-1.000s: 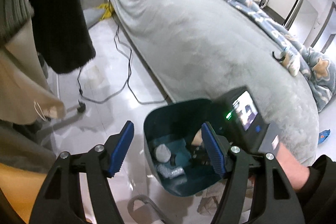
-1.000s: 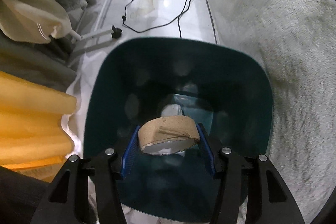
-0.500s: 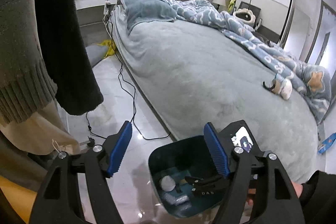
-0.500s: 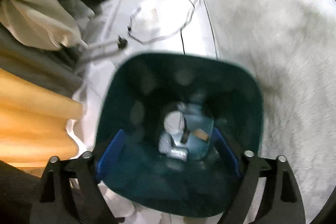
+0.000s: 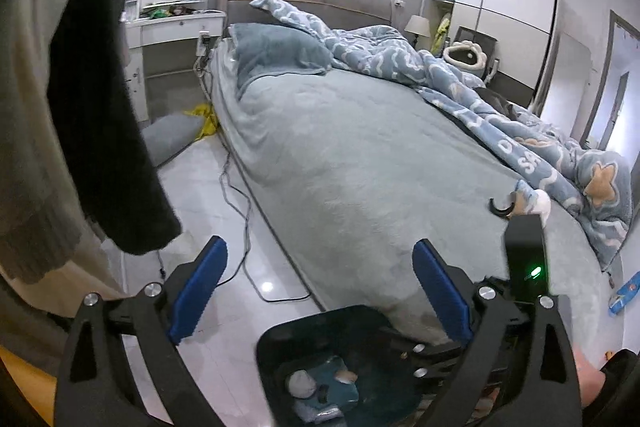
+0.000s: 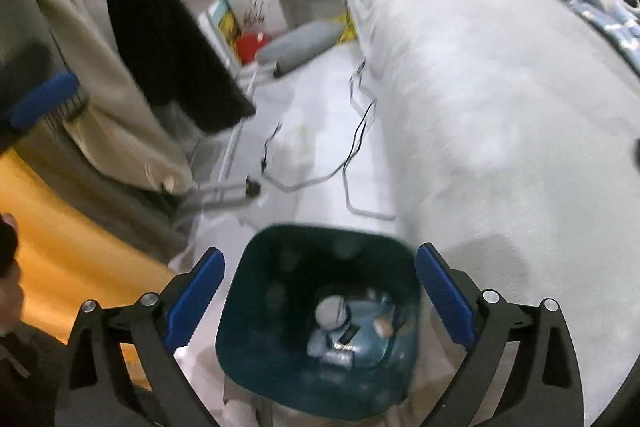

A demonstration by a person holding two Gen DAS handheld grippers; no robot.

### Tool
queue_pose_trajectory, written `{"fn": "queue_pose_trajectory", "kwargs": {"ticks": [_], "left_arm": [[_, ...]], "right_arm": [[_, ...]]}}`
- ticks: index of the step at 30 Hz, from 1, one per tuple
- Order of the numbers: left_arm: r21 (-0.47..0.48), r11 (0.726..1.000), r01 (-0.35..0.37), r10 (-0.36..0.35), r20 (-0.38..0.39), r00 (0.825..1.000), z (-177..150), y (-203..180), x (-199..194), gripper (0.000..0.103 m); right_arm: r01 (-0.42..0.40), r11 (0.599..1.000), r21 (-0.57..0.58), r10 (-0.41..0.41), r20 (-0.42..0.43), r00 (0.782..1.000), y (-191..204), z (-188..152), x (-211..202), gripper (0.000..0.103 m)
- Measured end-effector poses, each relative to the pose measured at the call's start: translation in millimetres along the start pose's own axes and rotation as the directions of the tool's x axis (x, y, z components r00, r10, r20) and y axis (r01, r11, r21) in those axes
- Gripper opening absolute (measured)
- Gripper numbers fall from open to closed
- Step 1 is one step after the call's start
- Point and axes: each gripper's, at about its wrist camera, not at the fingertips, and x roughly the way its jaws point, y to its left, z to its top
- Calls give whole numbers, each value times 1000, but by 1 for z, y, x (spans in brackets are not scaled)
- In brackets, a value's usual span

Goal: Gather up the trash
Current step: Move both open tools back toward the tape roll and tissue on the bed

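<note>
A dark teal bin [image 5: 280, 343] stands on the floor against the bed's side. In it lie a crumpled white ball [image 6: 330, 309], a brown cardboard piece [image 6: 384, 326] and some clear wrapping. My right gripper [image 6: 320, 251] hangs above the bin [image 6: 256, 307]; its jaws are opening wide with nothing between them. My left gripper [image 5: 319, 245] is higher and to the left, pointing over the bin towards the bed; its jaws are opening too and hold nothing. The right gripper's black body [image 5: 524, 267] with a green light shows at the lower right of the left wrist view.
A wide bed [image 5: 360, 147] with a grey blanket and blue quilt fills the right. A black hook-shaped thing [image 5: 502, 209] lies on it. Cables [image 5: 240, 227] trail over the pale floor. Hanging clothes [image 5: 100, 107] crowd the left. A blue packet [image 5: 624, 293] lies on the floor far right.
The right gripper let go of the brown cardboard roll, which dropped into the bin. Both grippers rose away from the bin, tilted up and opened wider.
</note>
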Motion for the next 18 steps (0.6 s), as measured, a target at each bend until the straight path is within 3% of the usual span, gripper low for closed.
{"fn": "queue_pose_trajectory", "kwargs": {"ticks": [8,14,18], "left_arm": [[23,998,62,-62,3,998,14,-35,16,96],[20,993,118,-117,-26,993,17,-61,35,97],[46,989,141,-140,-31,990,23,-81,47,97]], "right_arm": [[98,995,21,-99,120,988,-50,14,-50,98],[215,976,27,-216,189,958,-92,18,-86,98],[239,966,96,-255,219,942,-124,15,-110,98]]}}
